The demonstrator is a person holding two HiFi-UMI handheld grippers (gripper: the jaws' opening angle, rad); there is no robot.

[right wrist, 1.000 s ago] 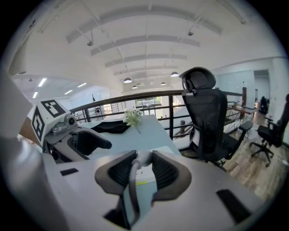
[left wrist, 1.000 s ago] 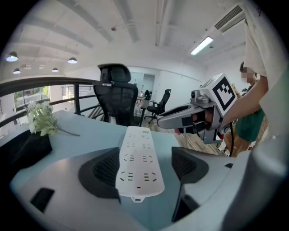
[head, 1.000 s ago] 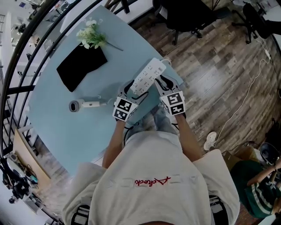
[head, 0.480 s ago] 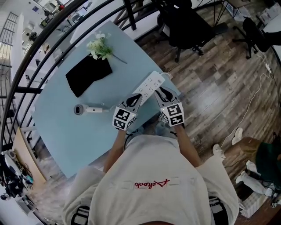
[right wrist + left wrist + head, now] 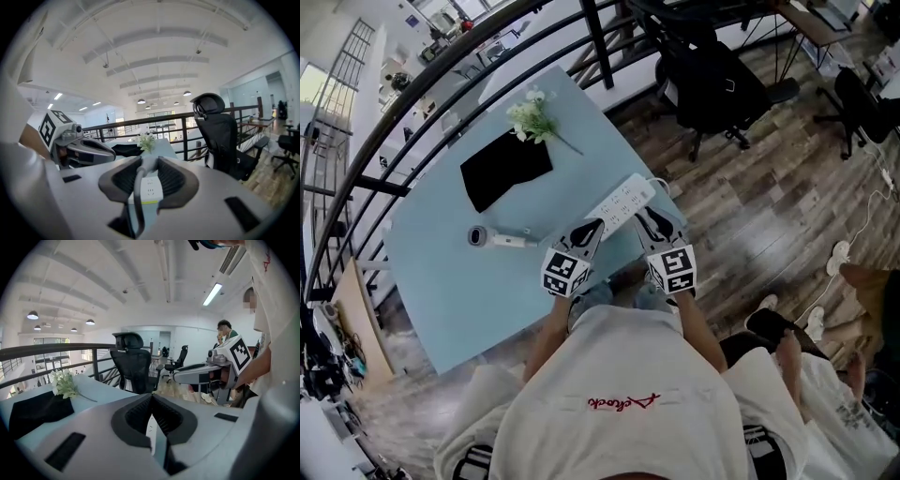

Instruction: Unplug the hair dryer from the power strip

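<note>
The white power strip (image 5: 623,202) lies on the light blue table (image 5: 441,300), close to its near right edge. The hair dryer (image 5: 487,238) lies on the table to the left, apart from both grippers. My left gripper (image 5: 592,226) hovers over the strip's near end with its jaws shut and empty (image 5: 151,399). My right gripper (image 5: 649,217) is beside the strip. In the right gripper view it (image 5: 146,161) is shut on a grey cord (image 5: 137,197), with the strip (image 5: 150,190) below it. Whose cord it is I cannot tell.
A black cloth (image 5: 506,169) and a bunch of white flowers (image 5: 532,117) lie at the table's far side. A dark railing (image 5: 441,70) runs behind the table. A black office chair (image 5: 712,89) stands on the wood floor at the right, where another person (image 5: 862,291) also stands.
Both grippers have risen a little above the table's near edge. The head view has swung, so the table and the strip sit smaller and lower in the picture.
</note>
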